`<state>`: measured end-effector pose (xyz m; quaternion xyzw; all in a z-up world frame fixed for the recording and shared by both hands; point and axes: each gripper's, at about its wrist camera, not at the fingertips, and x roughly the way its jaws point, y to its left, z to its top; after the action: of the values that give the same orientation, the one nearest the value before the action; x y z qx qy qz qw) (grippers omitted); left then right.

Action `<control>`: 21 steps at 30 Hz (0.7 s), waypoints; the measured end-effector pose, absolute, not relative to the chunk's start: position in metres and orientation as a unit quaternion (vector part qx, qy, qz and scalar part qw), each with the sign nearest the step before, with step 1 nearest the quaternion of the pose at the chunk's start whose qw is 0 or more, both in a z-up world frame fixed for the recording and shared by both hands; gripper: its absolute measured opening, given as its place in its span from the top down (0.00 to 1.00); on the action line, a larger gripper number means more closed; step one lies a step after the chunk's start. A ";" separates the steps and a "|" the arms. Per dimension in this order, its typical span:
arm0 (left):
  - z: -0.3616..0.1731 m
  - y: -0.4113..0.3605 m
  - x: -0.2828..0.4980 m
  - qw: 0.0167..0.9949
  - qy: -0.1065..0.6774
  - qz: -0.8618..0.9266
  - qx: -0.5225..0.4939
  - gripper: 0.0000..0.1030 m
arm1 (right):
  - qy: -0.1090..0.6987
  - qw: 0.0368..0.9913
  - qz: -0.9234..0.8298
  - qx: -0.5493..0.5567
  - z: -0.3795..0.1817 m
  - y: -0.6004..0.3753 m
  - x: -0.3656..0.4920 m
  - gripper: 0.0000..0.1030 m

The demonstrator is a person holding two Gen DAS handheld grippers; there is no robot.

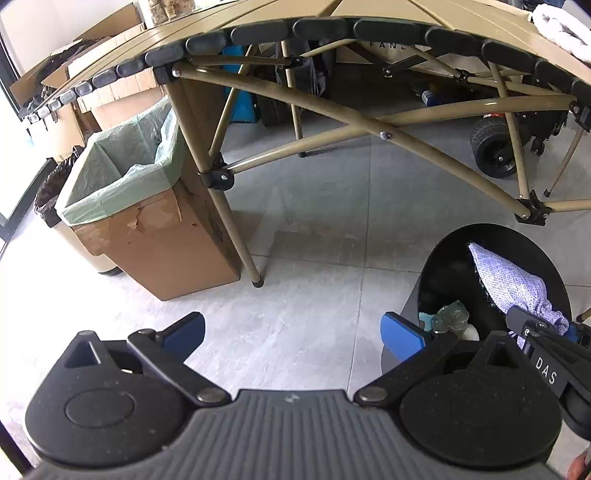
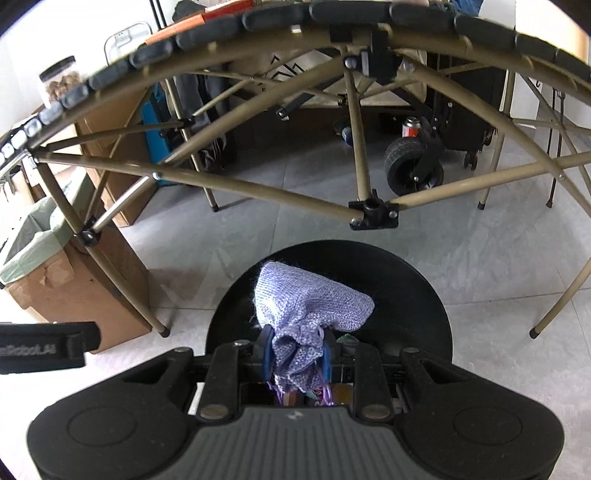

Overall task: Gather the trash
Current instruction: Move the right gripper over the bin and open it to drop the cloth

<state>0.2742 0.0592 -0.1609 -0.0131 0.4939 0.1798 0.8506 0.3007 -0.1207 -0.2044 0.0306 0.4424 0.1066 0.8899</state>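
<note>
My right gripper [image 2: 297,356] is shut on a lilac mesh pouch [image 2: 306,306] and holds it over the open mouth of a round black bin [image 2: 417,295]. In the left wrist view the pouch [image 1: 513,284] hangs over the same bin [image 1: 532,247], with crumpled plastic and other trash [image 1: 448,317] inside it. My left gripper [image 1: 291,332] is open and empty above the grey tiled floor, just left of the bin, its blue pads [image 1: 402,334] spread wide.
A tan folding table [image 1: 332,22] with crossed legs stands ahead. A cardboard box lined with a green bag [image 1: 122,184] sits by its left leg, also in the right wrist view [image 2: 48,266]. A wheeled cart [image 2: 413,166] is under the table.
</note>
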 end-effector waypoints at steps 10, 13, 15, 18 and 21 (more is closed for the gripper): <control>-0.163 0.054 0.275 0.850 0.497 0.174 -0.013 0.00 | 0.445 0.888 0.111 0.031 -0.206 -0.121 0.302 0.76; -0.164 0.054 0.276 0.849 0.498 0.175 -0.015 0.00 | 0.453 0.884 0.110 0.031 -0.208 -0.121 0.304 0.63; -0.164 0.054 0.276 0.849 0.499 0.174 -0.016 0.00 | 0.459 0.882 0.103 0.024 -0.210 -0.120 0.305 0.43; -0.163 0.053 0.276 0.849 0.498 0.175 -0.016 0.00 | 0.463 0.882 0.089 0.017 -0.212 -0.121 0.305 0.17; -0.163 0.053 0.276 0.849 0.498 0.174 -0.016 0.00 | 0.474 0.876 0.082 0.021 -0.214 -0.124 0.308 0.11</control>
<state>0.2760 0.0531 -0.1634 -0.0165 0.4983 0.1745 0.8491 0.3082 -0.1238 -0.2144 0.0208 0.4744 0.0822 0.8762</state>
